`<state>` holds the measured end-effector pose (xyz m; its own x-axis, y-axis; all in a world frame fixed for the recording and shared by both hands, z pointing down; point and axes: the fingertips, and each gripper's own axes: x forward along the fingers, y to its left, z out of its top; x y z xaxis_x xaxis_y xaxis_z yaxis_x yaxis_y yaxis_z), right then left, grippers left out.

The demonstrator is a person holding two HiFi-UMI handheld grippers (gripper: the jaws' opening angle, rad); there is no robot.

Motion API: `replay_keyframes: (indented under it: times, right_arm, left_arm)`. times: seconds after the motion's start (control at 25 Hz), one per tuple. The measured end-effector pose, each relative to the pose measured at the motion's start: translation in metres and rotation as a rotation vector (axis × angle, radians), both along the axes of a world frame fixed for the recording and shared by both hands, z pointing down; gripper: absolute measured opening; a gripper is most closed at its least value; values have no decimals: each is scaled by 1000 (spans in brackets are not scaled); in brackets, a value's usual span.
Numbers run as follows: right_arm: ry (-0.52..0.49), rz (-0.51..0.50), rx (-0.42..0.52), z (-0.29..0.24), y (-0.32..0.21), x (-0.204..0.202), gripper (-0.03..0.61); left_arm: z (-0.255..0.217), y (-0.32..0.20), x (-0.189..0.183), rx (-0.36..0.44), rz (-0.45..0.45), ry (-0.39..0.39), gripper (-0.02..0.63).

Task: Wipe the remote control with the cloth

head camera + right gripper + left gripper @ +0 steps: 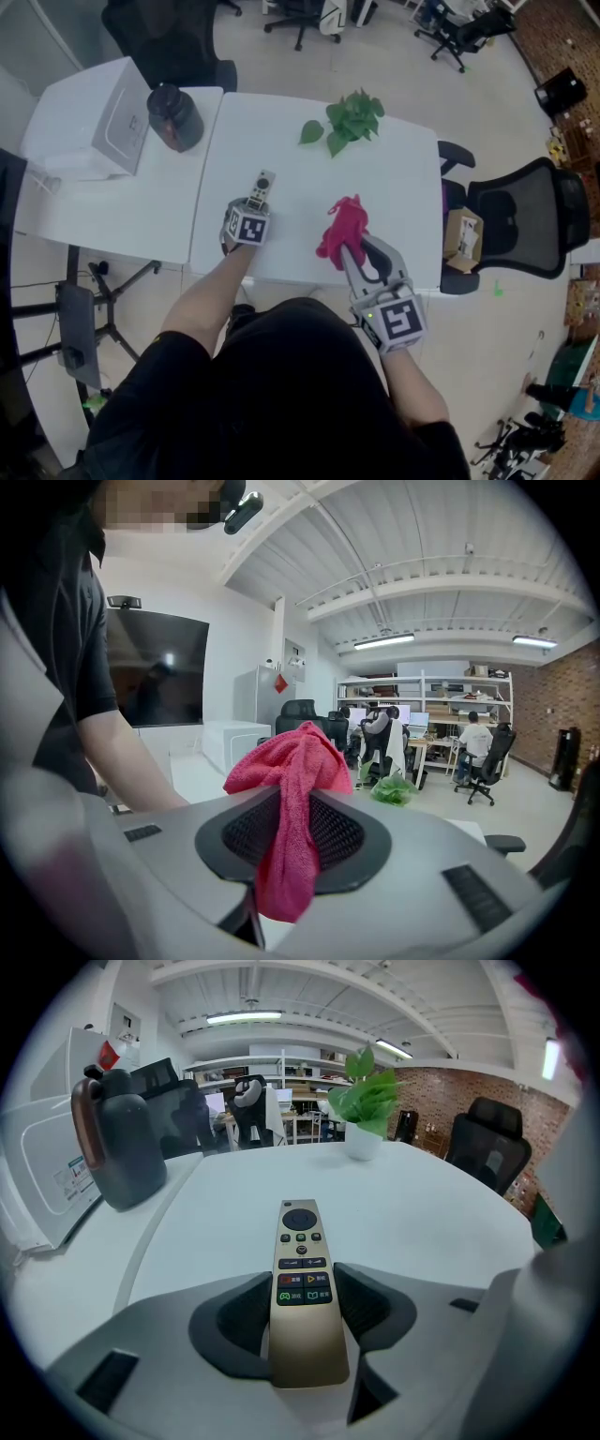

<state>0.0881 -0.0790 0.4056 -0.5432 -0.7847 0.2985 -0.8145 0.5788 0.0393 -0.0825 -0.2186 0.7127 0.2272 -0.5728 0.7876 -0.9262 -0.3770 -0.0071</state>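
A slim gold remote control (263,186) (302,1279) lies lengthwise on the white table (403,187), its buttons facing up. My left gripper (253,204) (302,1305) is shut on its near end, a dark pad pressing on each long side. Farther right, near the table's front edge, my right gripper (350,246) (292,832) is shut on a bunched red cloth (343,228) (295,799). The cloth rises above the jaws and hangs down between them. Cloth and remote are apart.
A potted green plant (349,117) (364,1101) stands at the table's far side. A dark jug (174,117) (117,1138) and a white box-shaped appliance (112,117) sit on the adjoining table to the left. A black office chair (530,220) stands at the right end.
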Motion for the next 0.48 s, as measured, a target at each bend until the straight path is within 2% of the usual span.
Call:
replay_keyframes:
  times: [0.28,0.48]
  right_arm:
    - [-5,14,3,3,-4,2,99]
    - [29,54,-59,27,-20,8,100]
  left_arm:
    - [-7,9,-3,29,30,-2,229]
    - [-40,20,-14,118,30,23,229]
